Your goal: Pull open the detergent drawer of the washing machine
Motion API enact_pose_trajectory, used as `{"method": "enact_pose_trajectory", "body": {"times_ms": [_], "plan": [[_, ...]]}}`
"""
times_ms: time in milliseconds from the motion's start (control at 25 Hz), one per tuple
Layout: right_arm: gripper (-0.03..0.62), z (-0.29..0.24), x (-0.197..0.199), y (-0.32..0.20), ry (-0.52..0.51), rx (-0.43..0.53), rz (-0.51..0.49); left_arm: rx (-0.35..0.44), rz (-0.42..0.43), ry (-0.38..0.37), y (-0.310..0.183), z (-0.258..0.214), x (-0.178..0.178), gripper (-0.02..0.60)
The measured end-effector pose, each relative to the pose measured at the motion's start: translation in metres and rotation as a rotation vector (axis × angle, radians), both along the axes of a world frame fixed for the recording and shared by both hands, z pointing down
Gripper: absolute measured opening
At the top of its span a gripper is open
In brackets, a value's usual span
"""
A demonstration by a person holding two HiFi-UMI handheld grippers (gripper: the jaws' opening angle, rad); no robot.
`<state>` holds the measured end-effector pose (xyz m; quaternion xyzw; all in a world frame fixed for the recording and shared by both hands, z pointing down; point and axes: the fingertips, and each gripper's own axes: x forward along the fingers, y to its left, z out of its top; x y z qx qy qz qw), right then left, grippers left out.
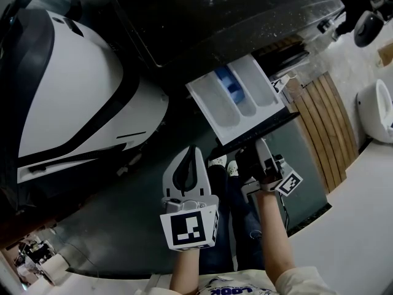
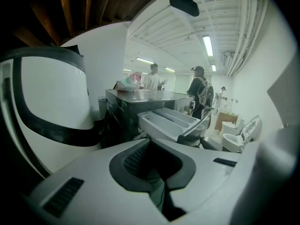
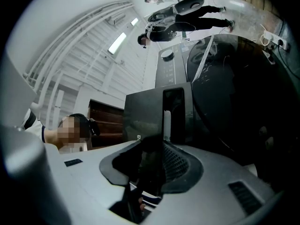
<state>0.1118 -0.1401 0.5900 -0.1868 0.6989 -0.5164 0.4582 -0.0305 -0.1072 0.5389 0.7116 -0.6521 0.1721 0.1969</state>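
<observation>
The washing machine (image 1: 233, 17) has a dark top, and its detergent drawer (image 1: 236, 100) stands pulled out, a white tray with several compartments and a blue insert. The drawer's dark front panel (image 1: 261, 129) points toward me. My right gripper (image 1: 253, 147) reaches up from below and is shut on that panel, which runs edge-on between its jaws in the right gripper view (image 3: 145, 114). My left gripper (image 1: 191, 152) hangs apart from the drawer, lower left of it, jaws shut and empty. In the left gripper view the drawer (image 2: 171, 121) lies ahead of the left gripper (image 2: 157, 168).
A large white and black appliance (image 1: 67, 91) fills the left side. Wooden slats (image 1: 325, 125) and a white ceramic fixture (image 1: 381, 109) stand to the right. Several people (image 2: 199, 90) stand far behind the machine. My legs and shoes (image 1: 224, 165) are below the drawer.
</observation>
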Motion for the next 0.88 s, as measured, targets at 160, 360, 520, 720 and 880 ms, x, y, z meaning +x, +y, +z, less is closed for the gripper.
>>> {"method": "enact_pose_trajectory", "body": {"times_ms": [160,360,520,720,880], "plan": [[0.144,0.001,0.000,0.000,0.000,0.001,-0.010,-0.012,0.000,-0.010,0.002,0.000,0.000,0.014],[0.171,0.001,0.004,0.002,0.029,-0.015,-0.026,0.001,-0.015,-0.008,0.001,-0.007,-0.003,0.014],[0.209,0.001,0.018,0.006,0.061,-0.069,0.015,0.020,-0.022,-0.007,0.000,-0.019,-0.005,0.014],[0.201,-0.017,0.036,0.009,0.150,-0.118,0.086,0.044,-0.041,-0.008,0.001,-0.045,-0.011,0.014],[0.154,-0.055,0.040,0.010,0.276,-0.081,0.092,0.082,-0.050,-0.004,-0.001,-0.075,-0.013,0.014]]}}
